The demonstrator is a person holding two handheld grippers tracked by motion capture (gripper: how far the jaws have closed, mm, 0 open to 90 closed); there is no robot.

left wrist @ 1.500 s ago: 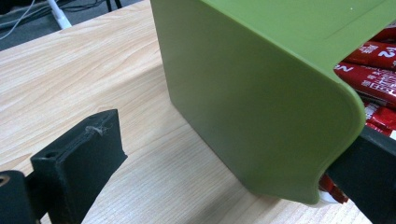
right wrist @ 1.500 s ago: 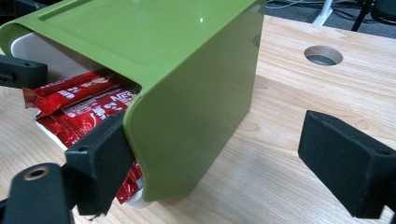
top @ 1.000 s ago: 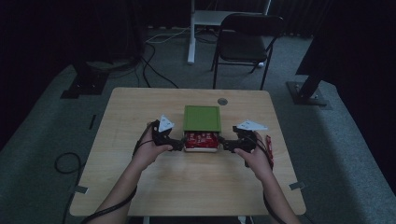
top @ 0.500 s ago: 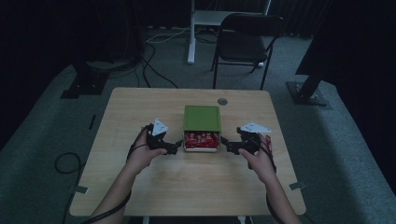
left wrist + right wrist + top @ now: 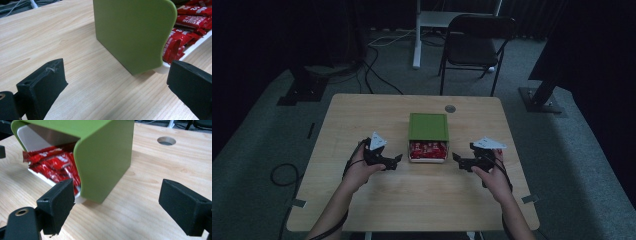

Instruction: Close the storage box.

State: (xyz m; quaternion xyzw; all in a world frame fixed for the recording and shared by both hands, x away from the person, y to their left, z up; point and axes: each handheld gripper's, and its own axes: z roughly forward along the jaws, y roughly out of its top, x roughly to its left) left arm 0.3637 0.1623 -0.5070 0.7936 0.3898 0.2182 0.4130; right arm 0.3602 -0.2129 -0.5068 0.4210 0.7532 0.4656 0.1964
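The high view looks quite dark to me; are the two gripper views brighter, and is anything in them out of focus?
High view: dim, room edges almost black, the table alone reasonably lit. Left gripper view: brighter, the green box sharp, a soft shadow under it. Right gripper view: bright too, but the red packets look slightly blurred, and the near jaws are soft.

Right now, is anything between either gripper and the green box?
Nothing visible. The left gripper and right gripper sit open either side of the green box, with bare table between. The white drawer of red packets sticks out toward the person.
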